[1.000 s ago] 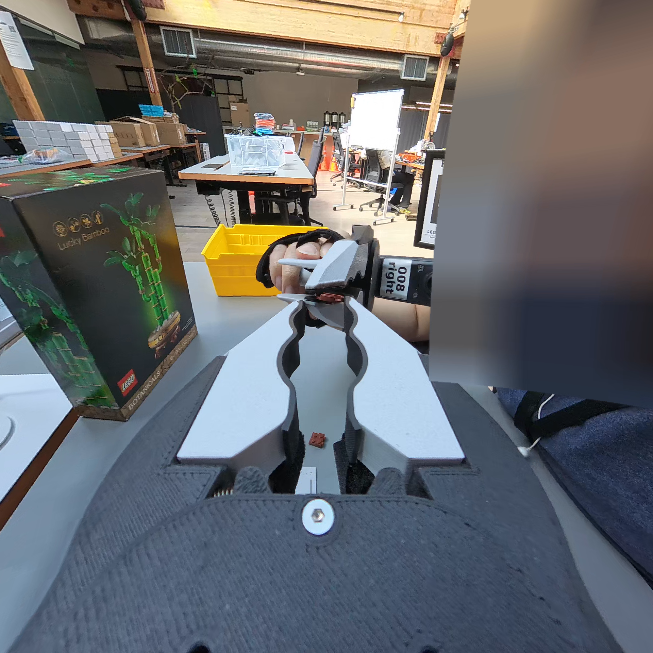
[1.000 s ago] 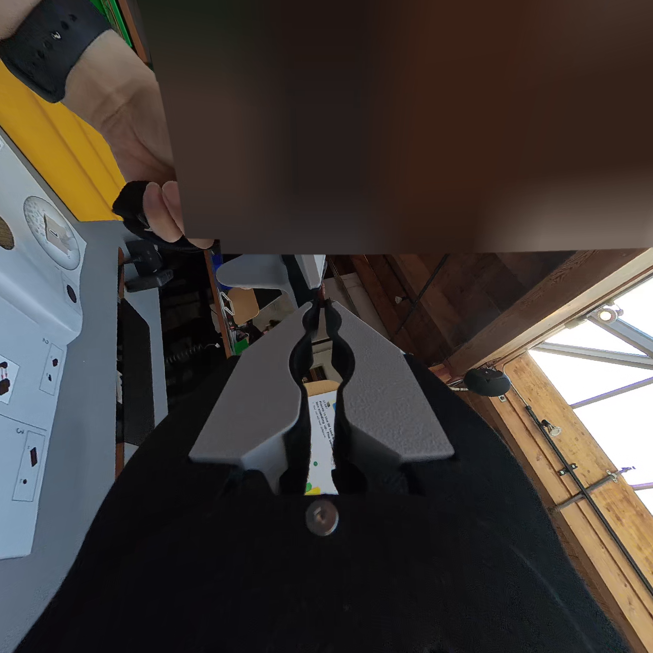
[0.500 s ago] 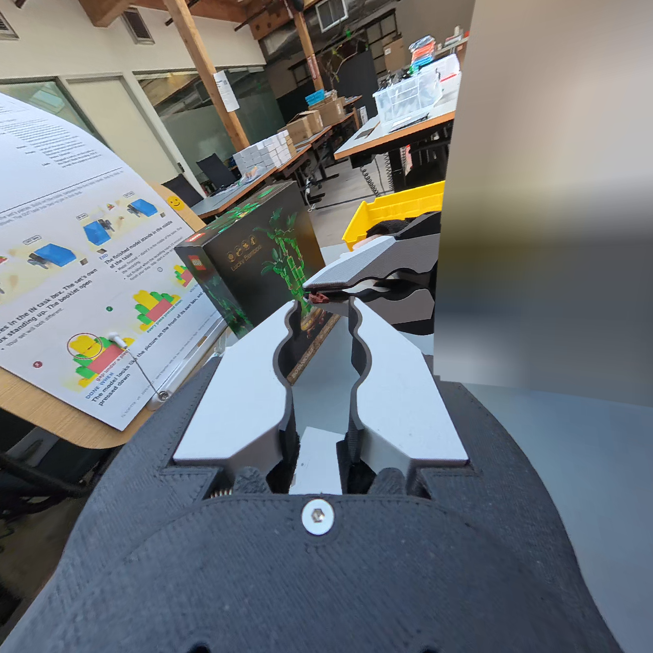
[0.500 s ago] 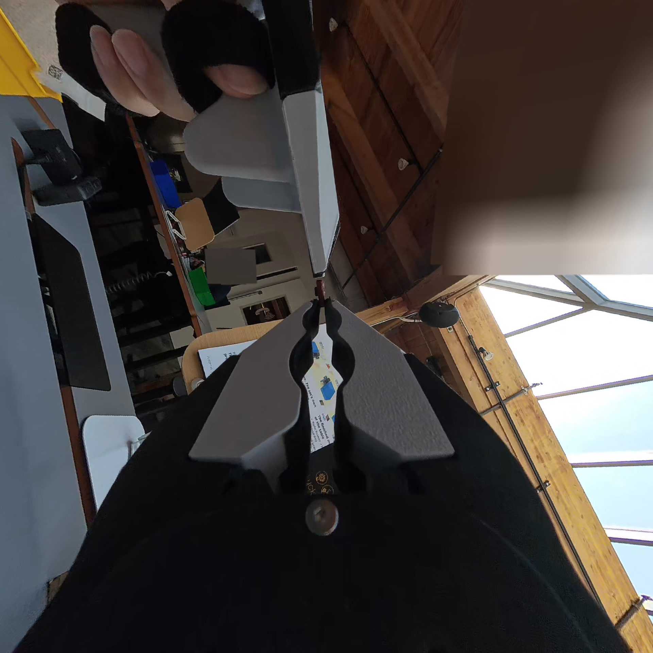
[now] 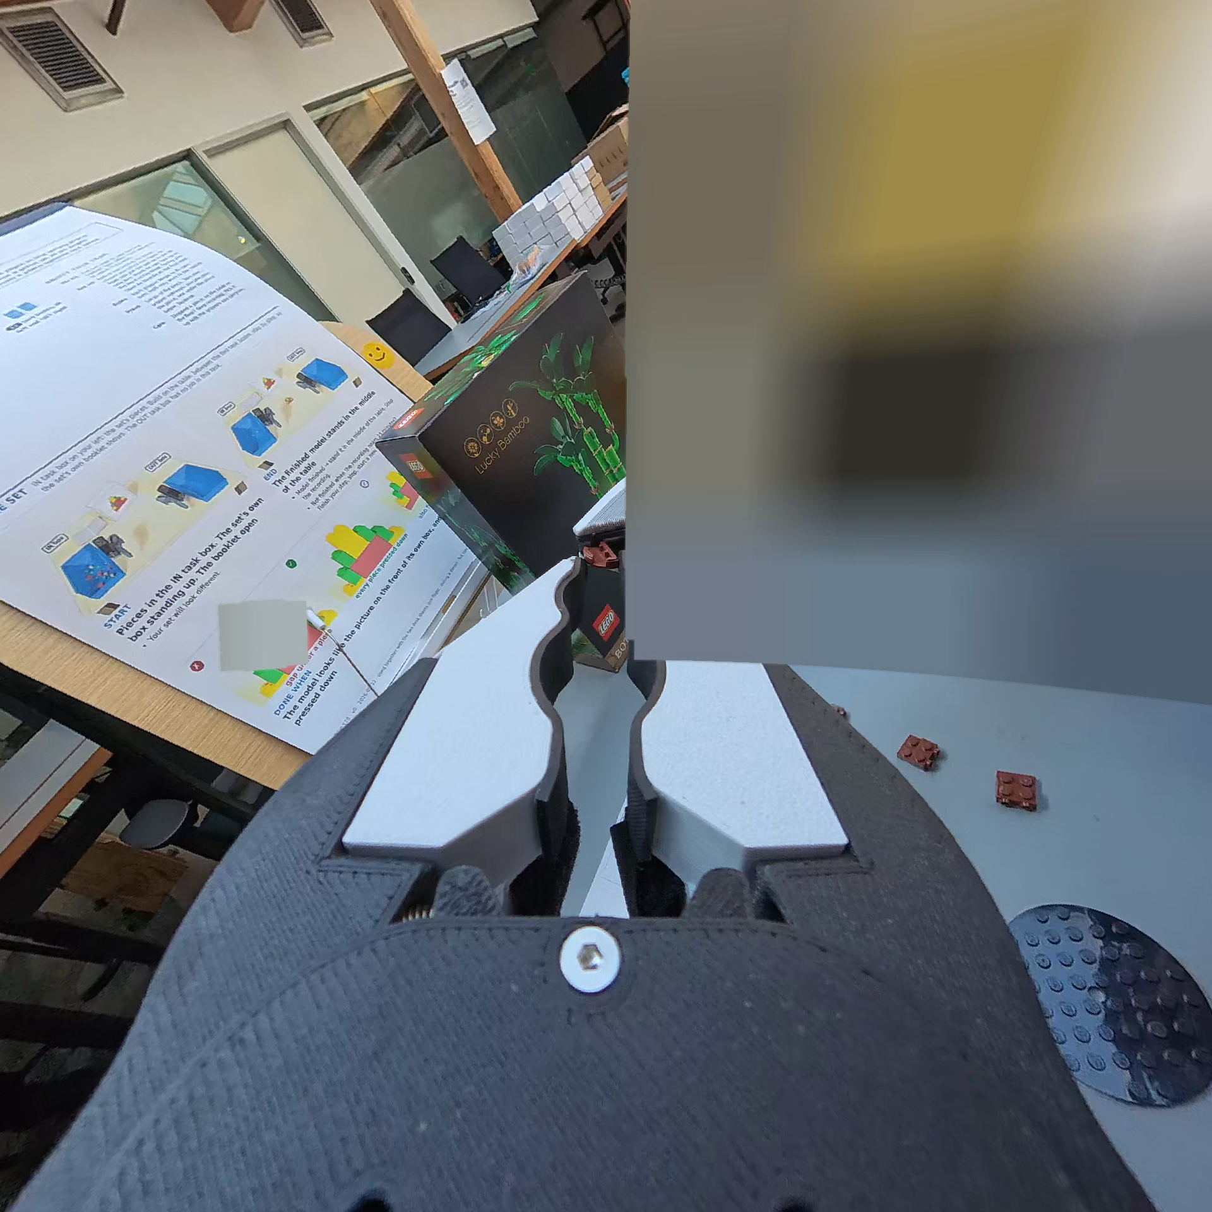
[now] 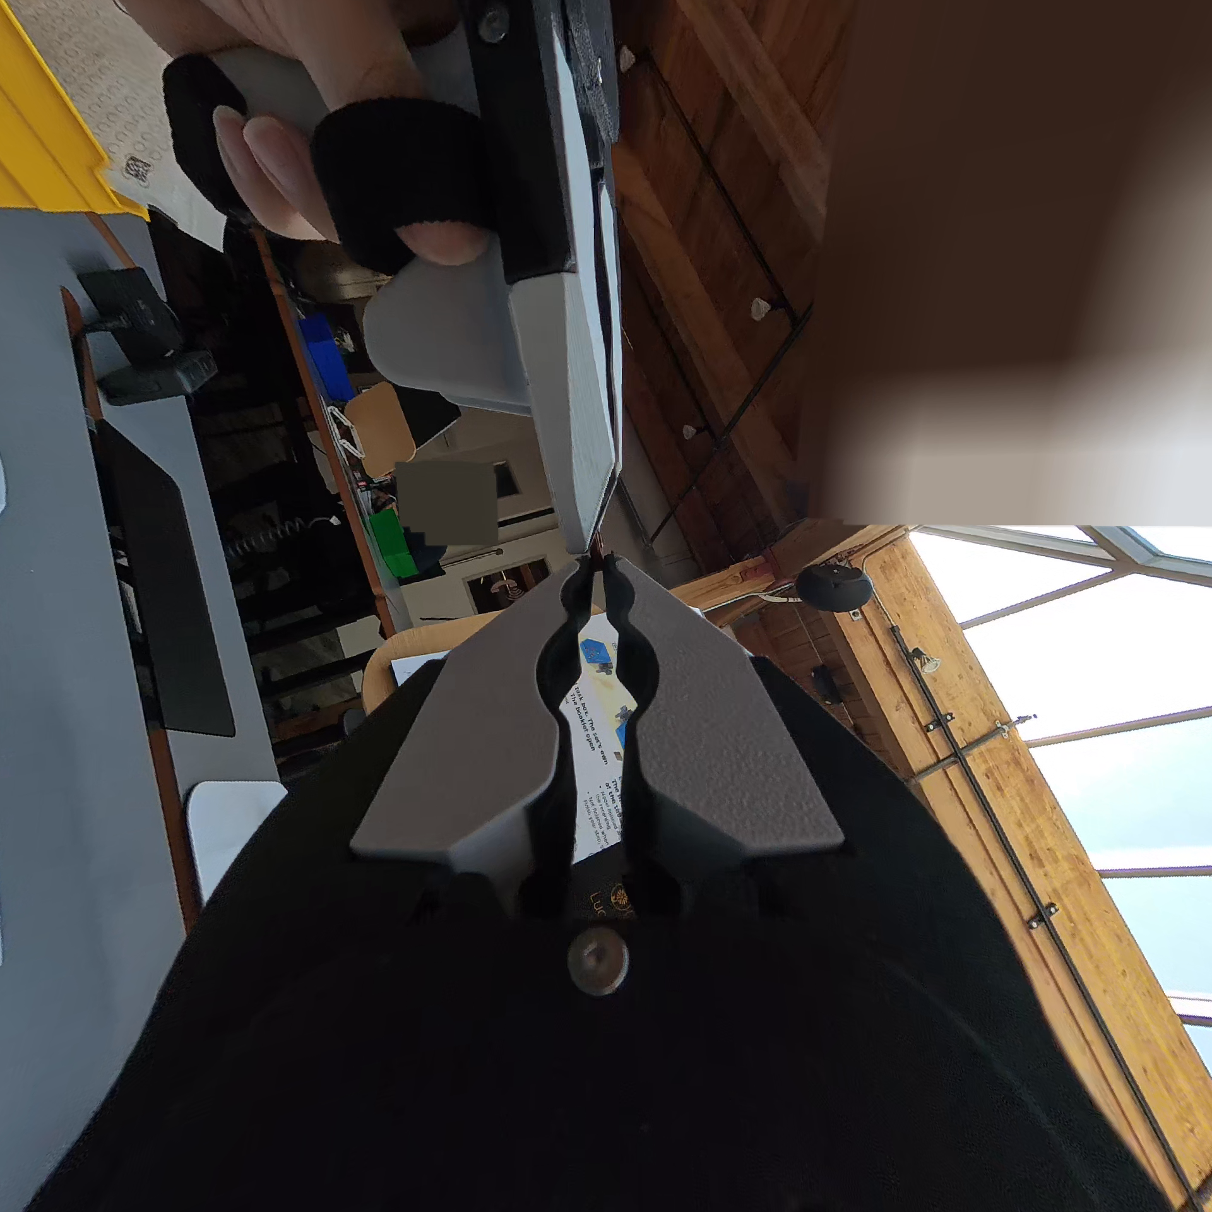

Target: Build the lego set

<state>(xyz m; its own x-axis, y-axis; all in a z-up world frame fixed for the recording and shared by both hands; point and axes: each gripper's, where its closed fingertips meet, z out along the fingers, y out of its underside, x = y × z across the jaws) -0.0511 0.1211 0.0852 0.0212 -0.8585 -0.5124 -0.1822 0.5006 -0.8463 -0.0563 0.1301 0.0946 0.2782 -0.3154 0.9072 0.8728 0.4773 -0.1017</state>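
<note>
Daylight is streaming through the skylight point(image 6: 1082, 656) beside a timber beam point(image 6: 984, 754). Below the wooden post point(image 5: 452, 111), long work tables point(image 5: 577, 242) are standing before glazed partitions point(image 5: 420, 177) and a cream wall point(image 5: 164, 85).

Left tongs point(image 5: 600, 593) gape near a reddish-brown brick point(image 5: 600, 556) above the table point(image 5: 1115, 734).

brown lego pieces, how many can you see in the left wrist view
3. One lies on the grey table right of the left tool, a second lies further right, and a third is pinched in the right tool. The blurred patch may hide more.
</note>
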